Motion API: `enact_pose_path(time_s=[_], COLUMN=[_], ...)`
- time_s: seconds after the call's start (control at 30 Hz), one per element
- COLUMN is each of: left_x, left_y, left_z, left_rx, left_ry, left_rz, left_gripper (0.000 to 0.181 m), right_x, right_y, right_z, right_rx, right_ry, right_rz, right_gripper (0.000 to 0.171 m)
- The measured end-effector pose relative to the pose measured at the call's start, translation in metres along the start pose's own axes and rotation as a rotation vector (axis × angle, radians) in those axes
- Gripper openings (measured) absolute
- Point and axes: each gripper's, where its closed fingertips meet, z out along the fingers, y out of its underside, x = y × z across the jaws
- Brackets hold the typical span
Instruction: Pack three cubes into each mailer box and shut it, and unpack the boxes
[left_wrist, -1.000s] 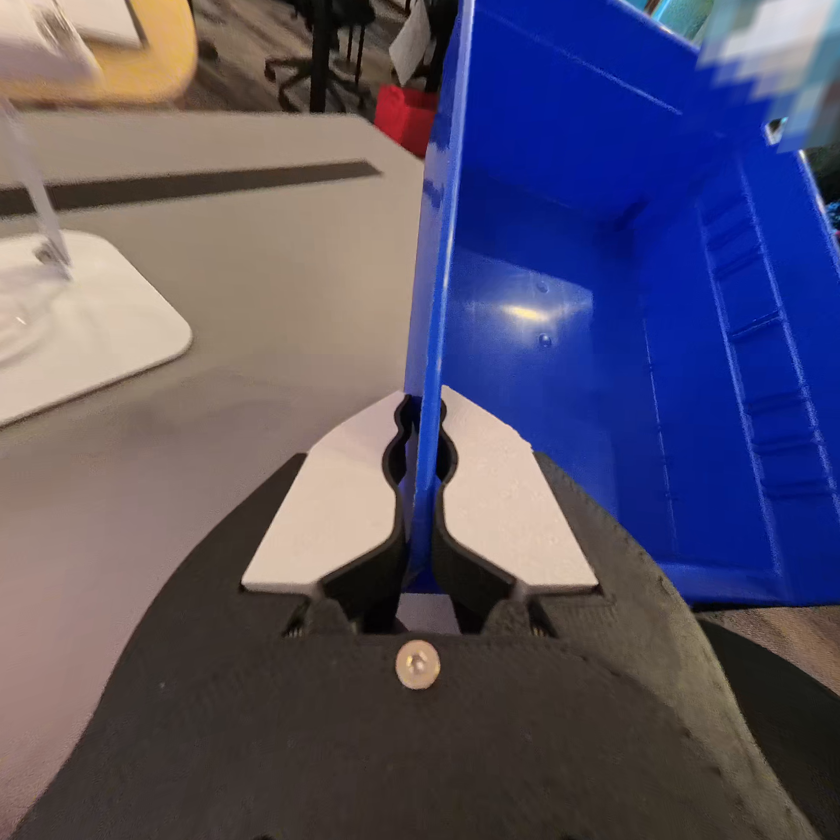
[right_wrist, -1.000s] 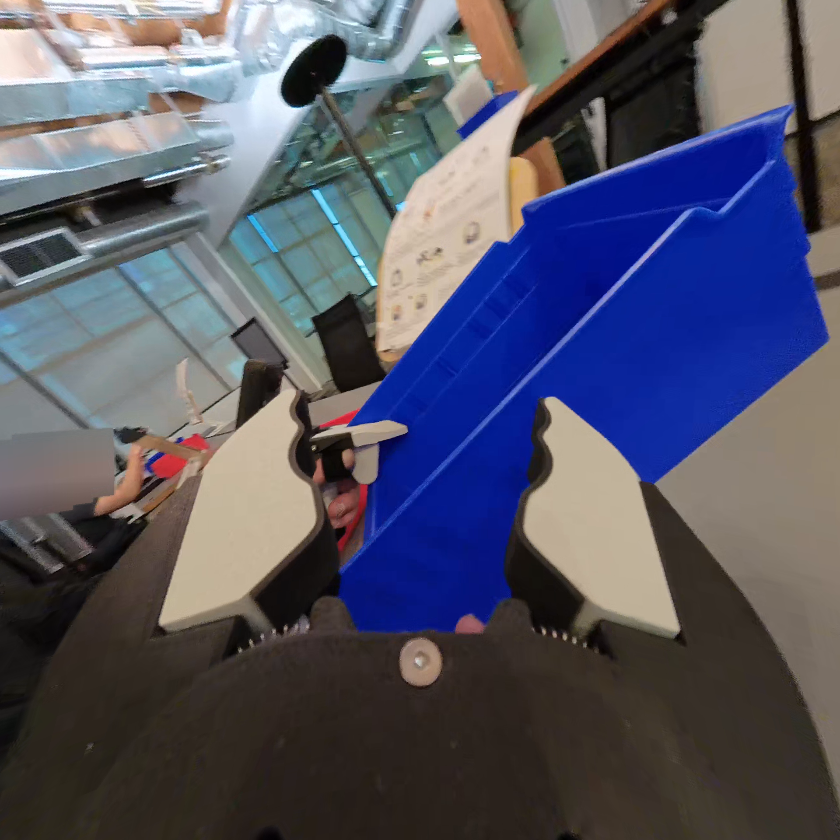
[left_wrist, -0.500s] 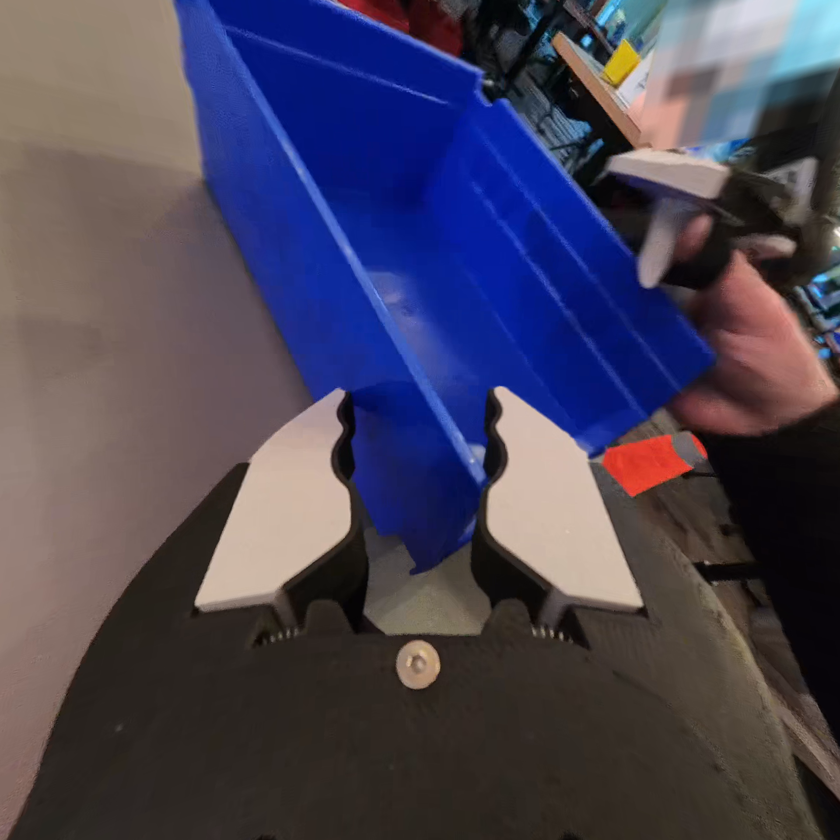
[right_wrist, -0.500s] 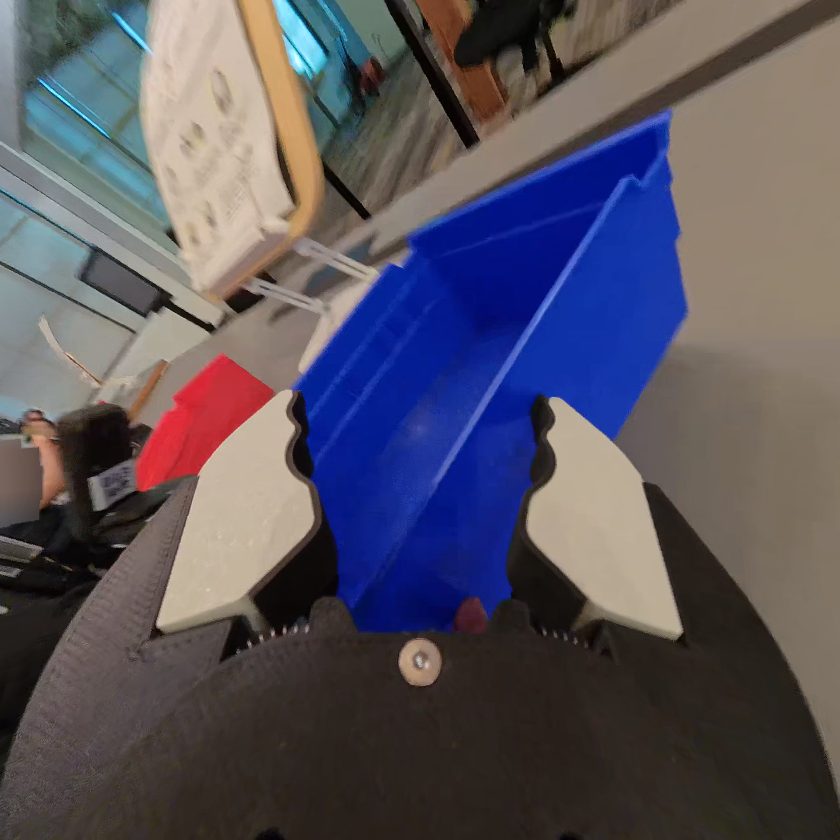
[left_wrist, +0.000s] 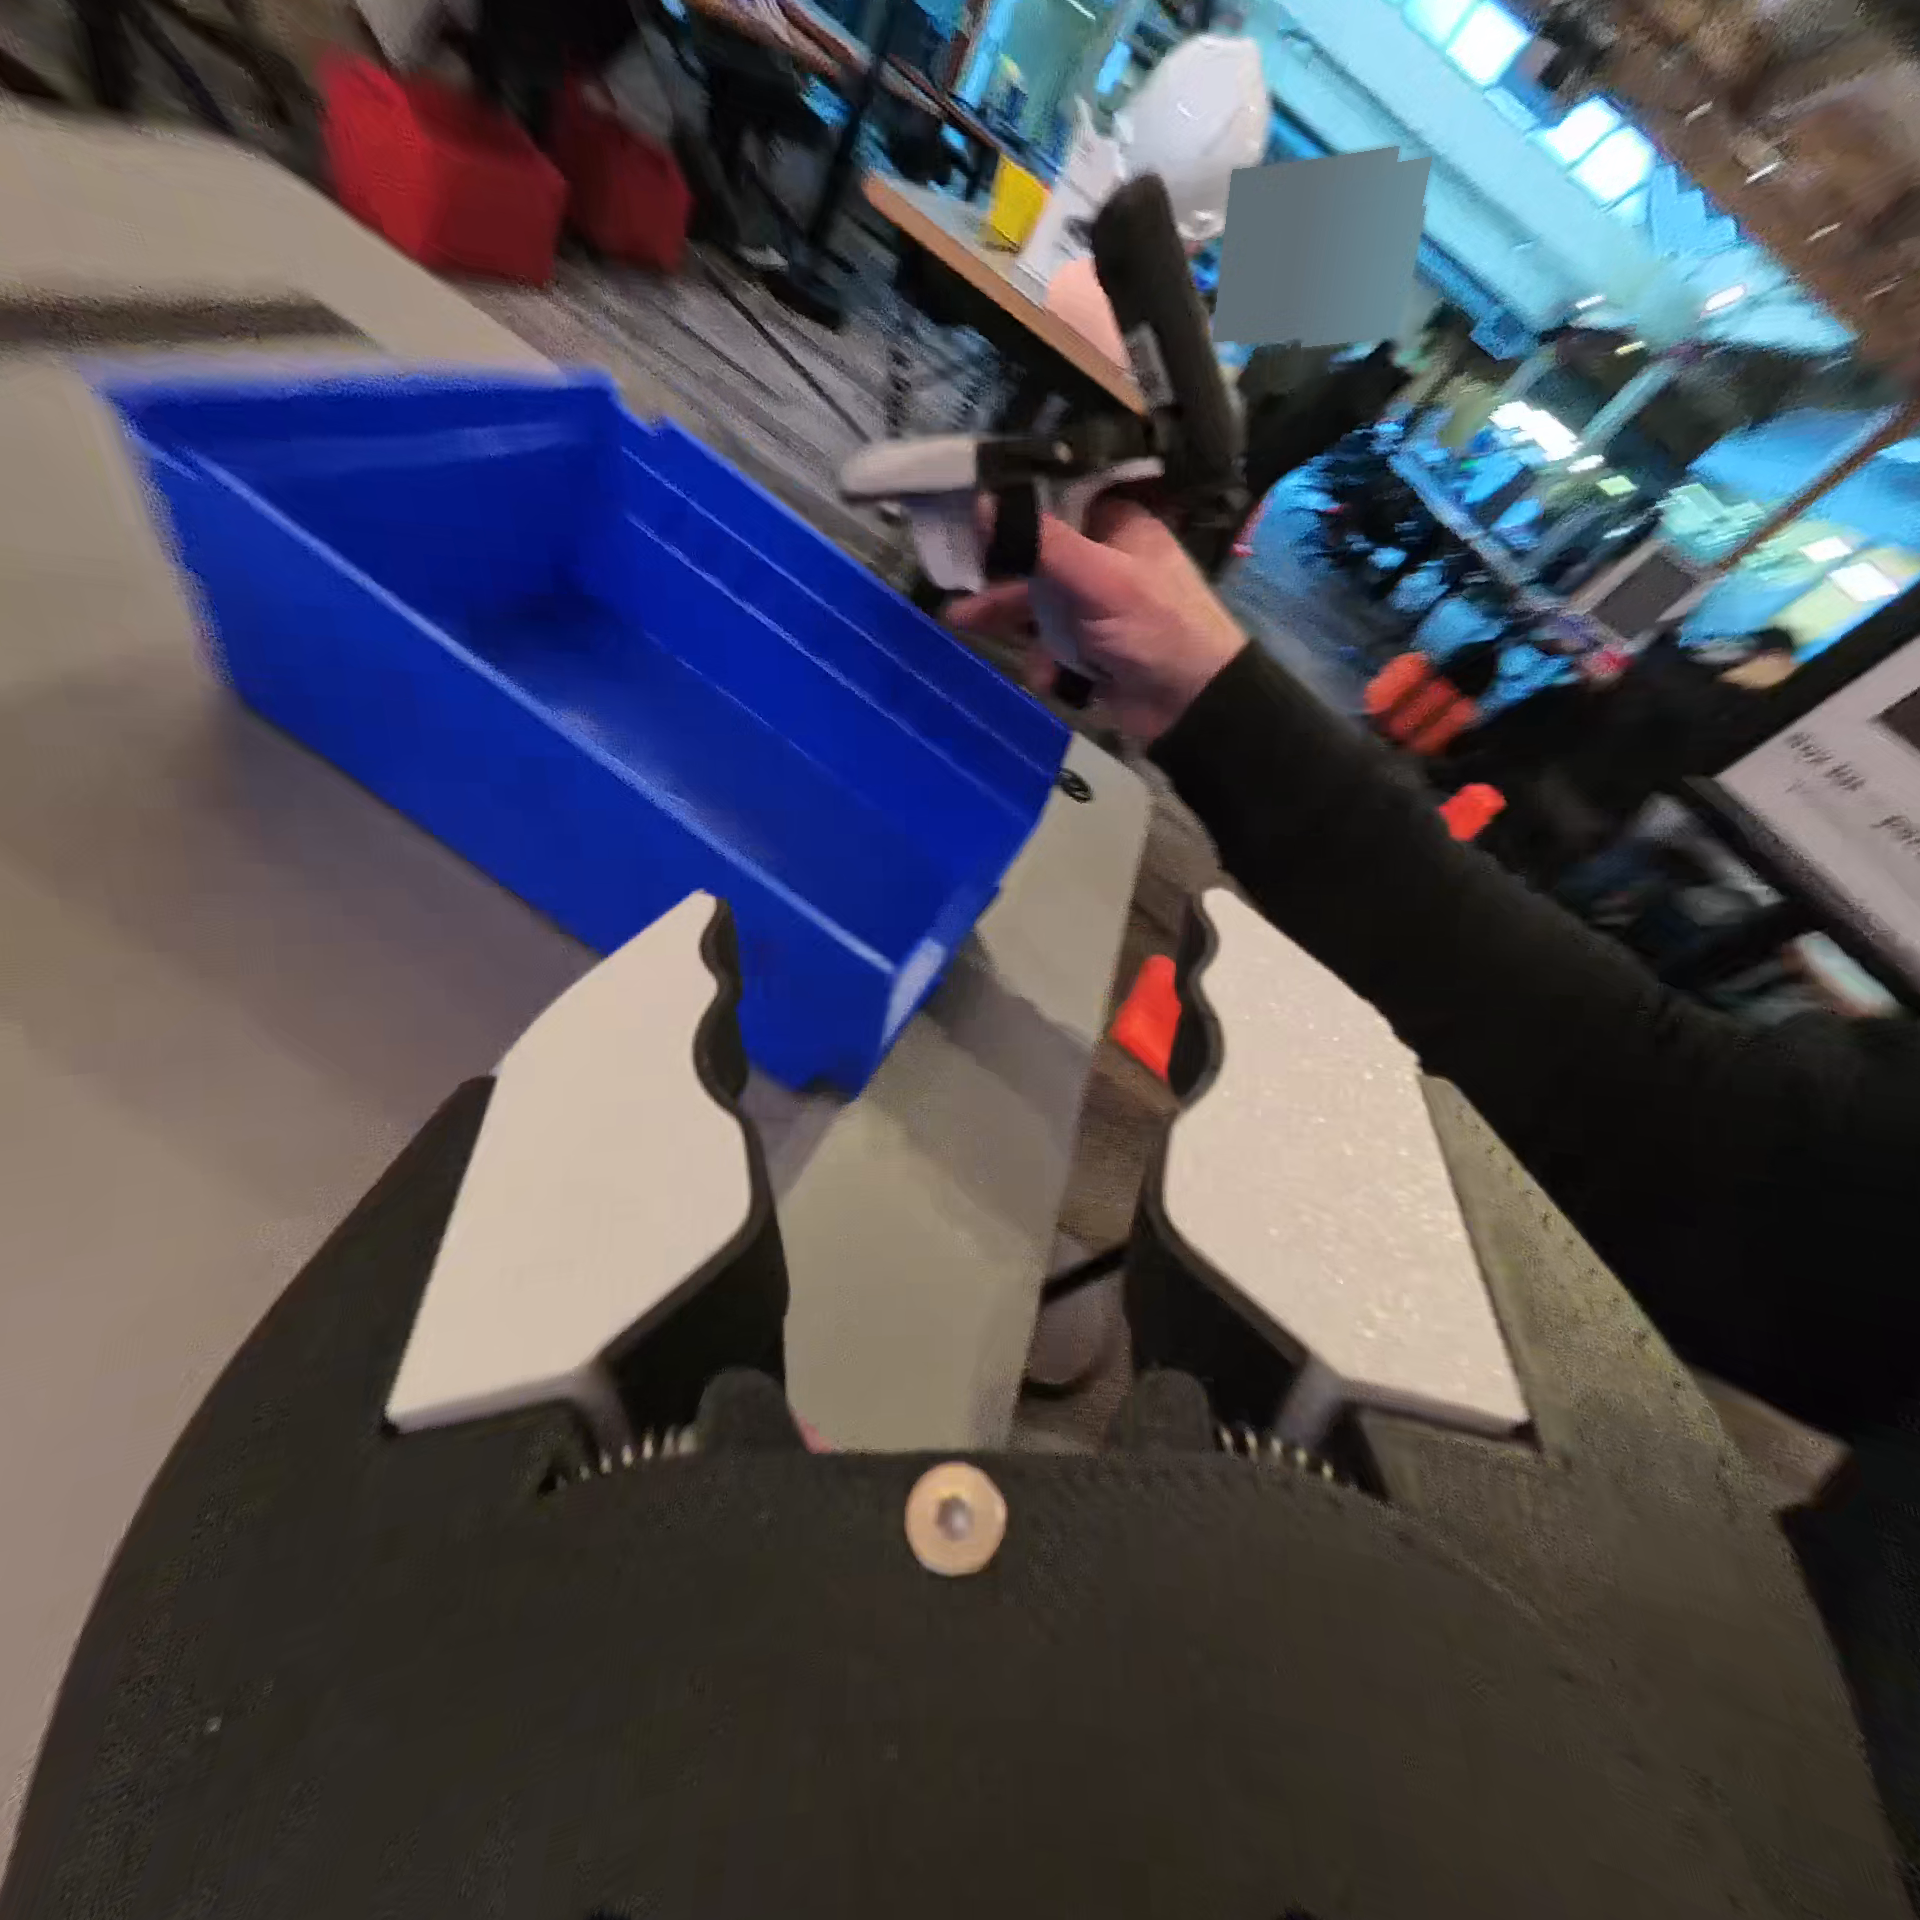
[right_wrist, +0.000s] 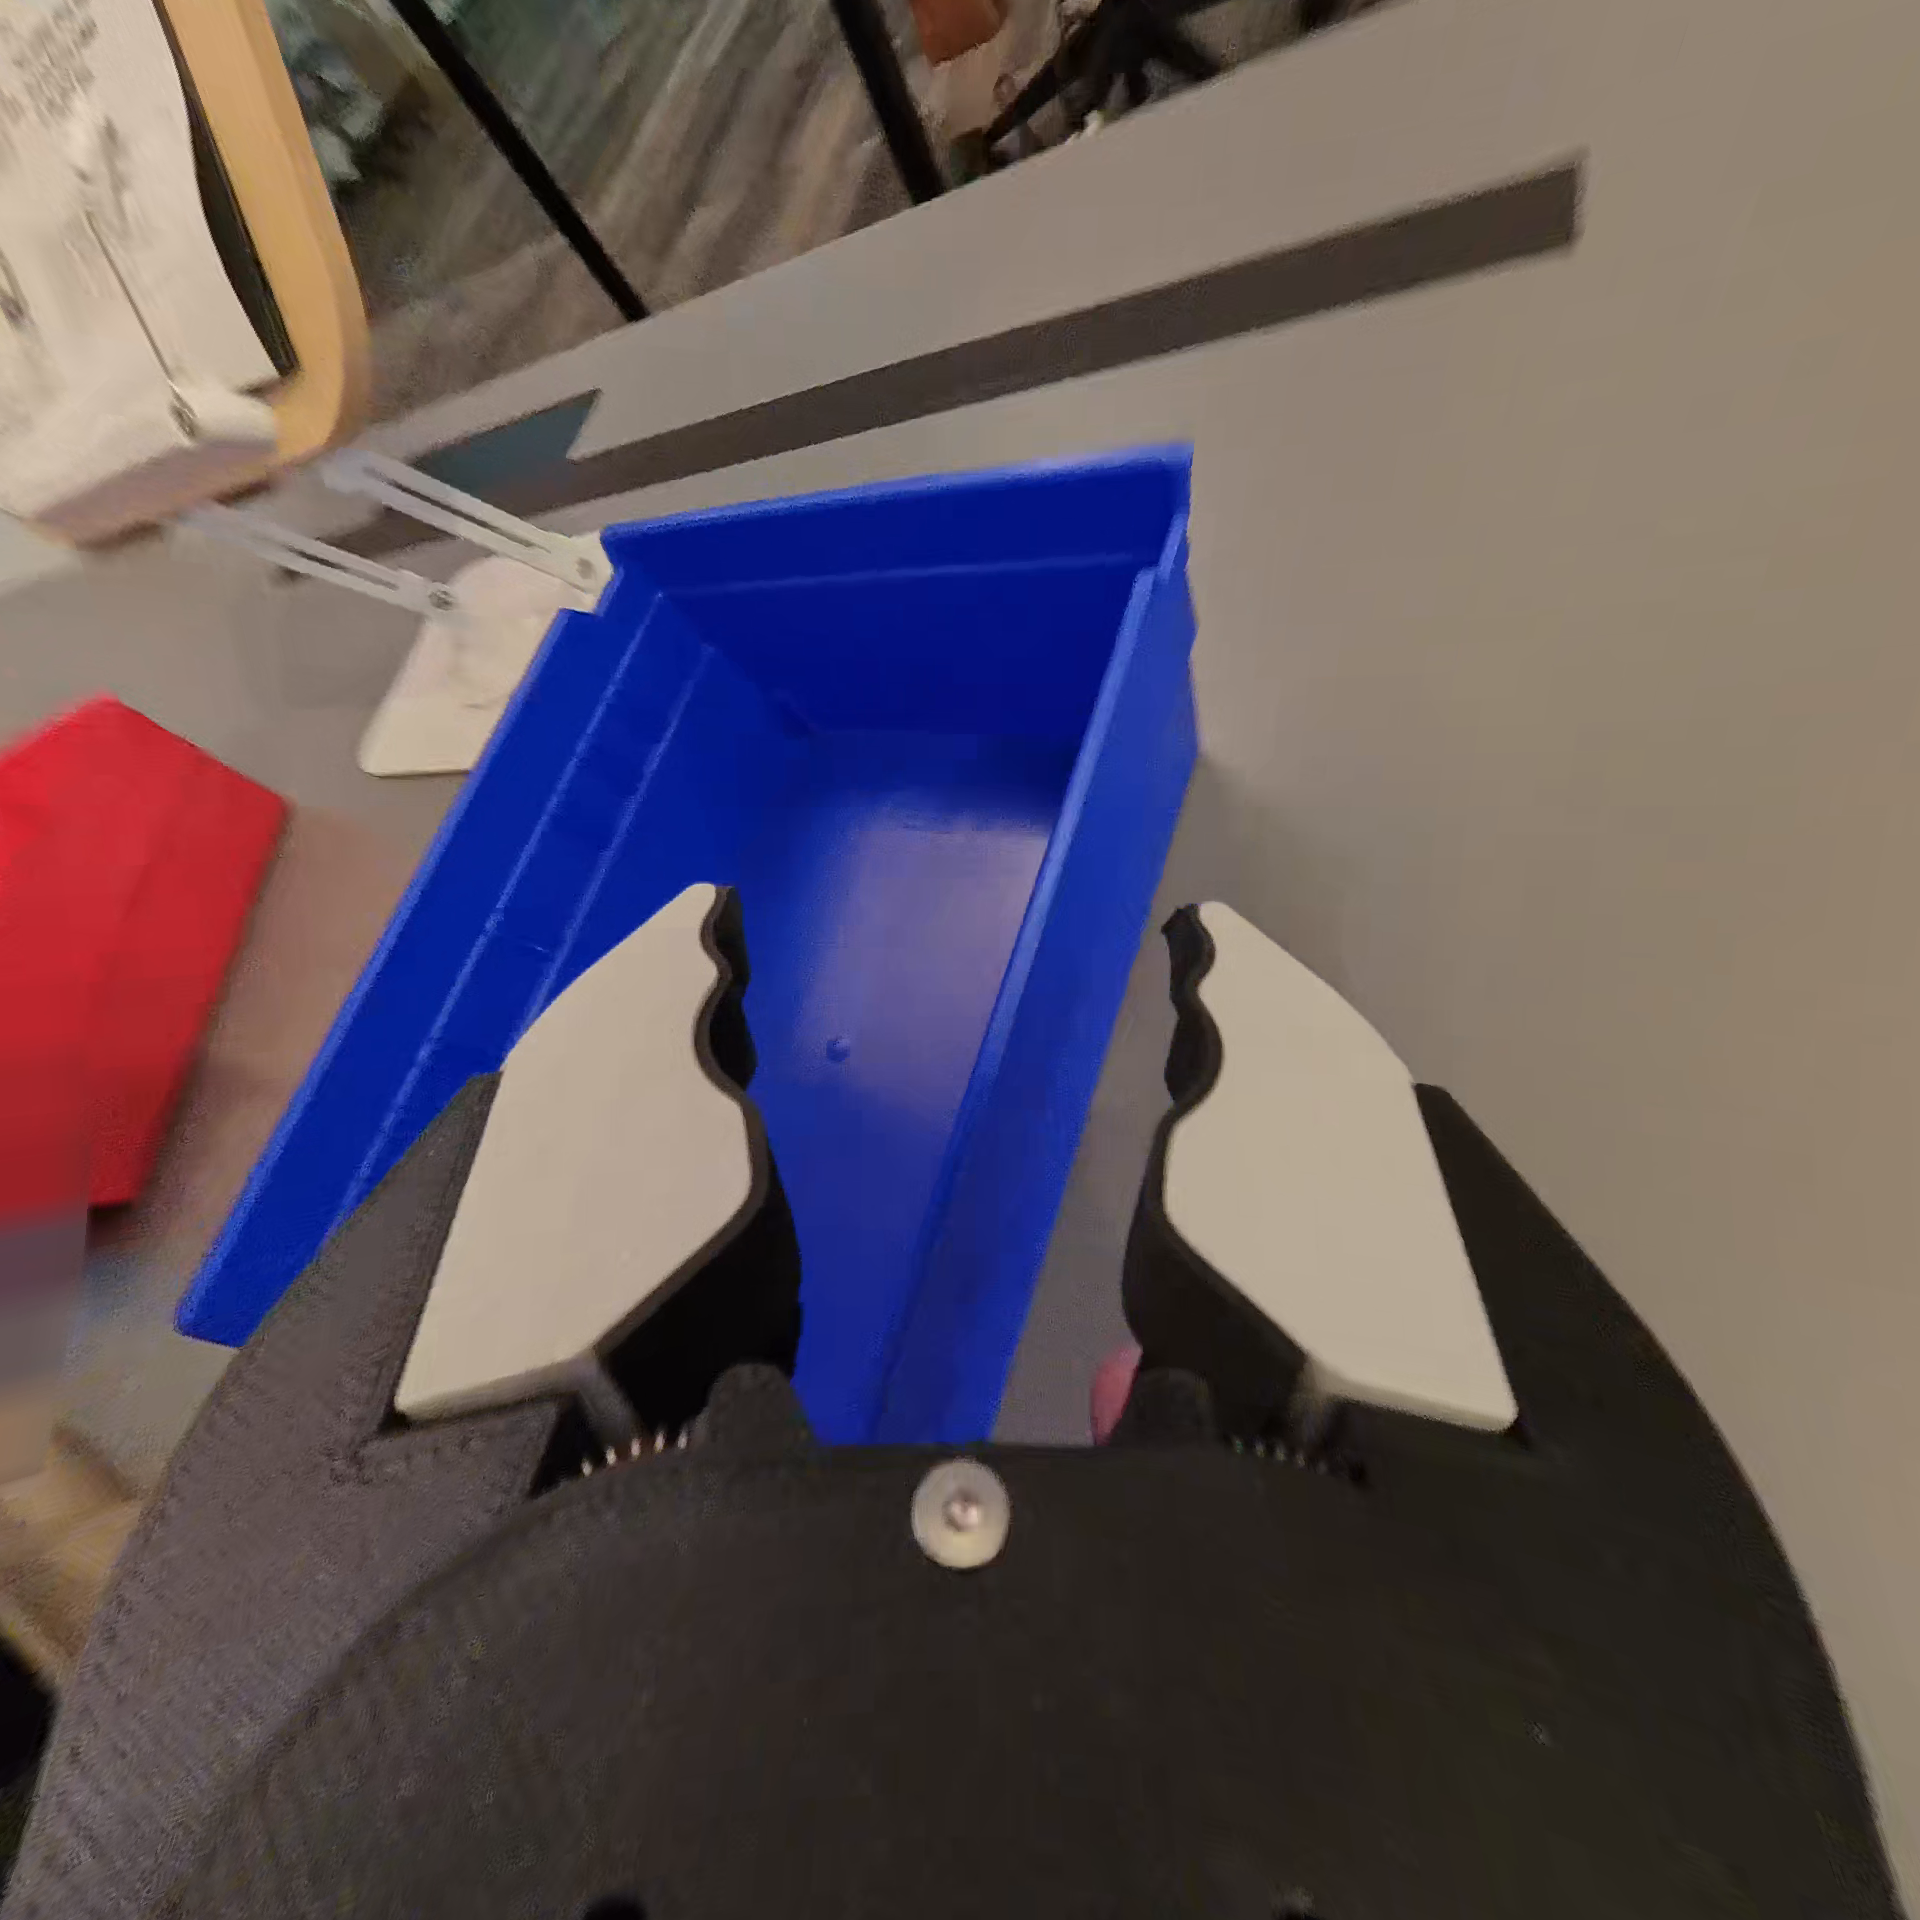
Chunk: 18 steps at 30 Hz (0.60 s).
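Observation:
An empty blue plastic bin (left_wrist: 468, 758) stands on the grey table (left_wrist: 208, 1039), near its right edge. My left gripper (left_wrist: 956, 935) is open and empty, just short of the bin's near corner. My right gripper (right_wrist: 951, 914) is open and empty, and hovers over the bin's near end (right_wrist: 1132, 831), looking down into it. The right gripper also shows in the left wrist view (left_wrist: 925, 514), held by a hand beyond the bin's far side. No mailer box or cube is in view.
A white stand base (right_wrist: 447, 707) sits just behind the bin. A dark strip (right_wrist: 1039, 332) runs across the table farther back. A red box (right_wrist: 104, 935) lies off the table's edge to the left of the bin. A black-sleeved arm (left_wrist: 1455, 987) reaches across on the right. Across from one pair of fingers to the other is roughly 30 cm.
My left gripper let go of the bin's side wall, opened and drew back. The bin went from tilted in the air to flat on the table. My right gripper swung down over it.

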Motion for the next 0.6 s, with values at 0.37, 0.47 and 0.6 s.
enact_pose_path(time_s=[0.37,0.47,0.6], left_x=[-0.140,-0.149,-0.153], left_y=[0.035,0.077,0.128], left_z=[-0.352,-0.391,-0.390], left_rx=[-0.140,-0.165,-0.193], left_ry=[-1.003,-1.058,-1.006], left_rz=[0.110,-0.022,-0.177], left_gripper=[0.100,0.102,0.098], right_x=[-0.202,-0.253,-0.311], right_y=[0.008,0.029,0.068], right_z=[-0.025,-0.016,-0.003], right_rx=[0.048,0.061,-0.028], right_ry=[-0.200,-0.296,-0.509], right_rz=[-0.417,-0.460,-0.406], right_gripper=[0.023,0.012,0.011])
